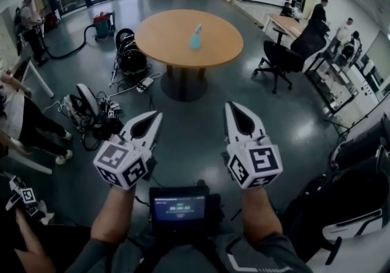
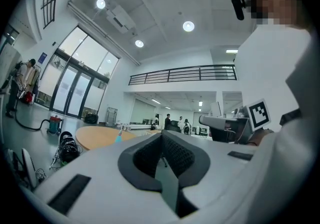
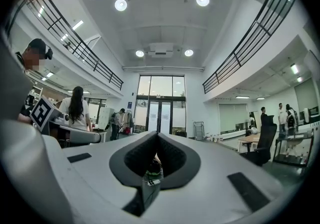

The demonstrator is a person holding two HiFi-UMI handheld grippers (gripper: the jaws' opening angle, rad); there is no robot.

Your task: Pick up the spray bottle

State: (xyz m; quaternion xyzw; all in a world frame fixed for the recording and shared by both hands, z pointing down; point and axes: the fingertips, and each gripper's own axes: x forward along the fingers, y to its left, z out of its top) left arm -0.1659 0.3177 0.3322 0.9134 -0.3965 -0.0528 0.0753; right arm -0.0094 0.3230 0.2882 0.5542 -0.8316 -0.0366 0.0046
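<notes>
A light blue spray bottle [image 1: 196,38] stands upright near the middle of a round wooden table [image 1: 164,34], far ahead across the floor. In the left gripper view the spray bottle [image 2: 118,136] shows small on the table [image 2: 95,138], left of the jaws. My left gripper [image 1: 157,116] and right gripper [image 1: 230,107] are held side by side well short of the table, both shut and empty. The left gripper [image 2: 162,155] has its jaws closed together, and the right gripper [image 3: 157,154] does too. The right gripper view does not show the bottle.
Black bags and cables [image 1: 129,58] lie on the floor left of the table, with a red vacuum cleaner [image 1: 102,24] beyond. A black office chair [image 1: 279,61] stands to the right, near a desk [image 1: 291,25] with people. More people stand at the left.
</notes>
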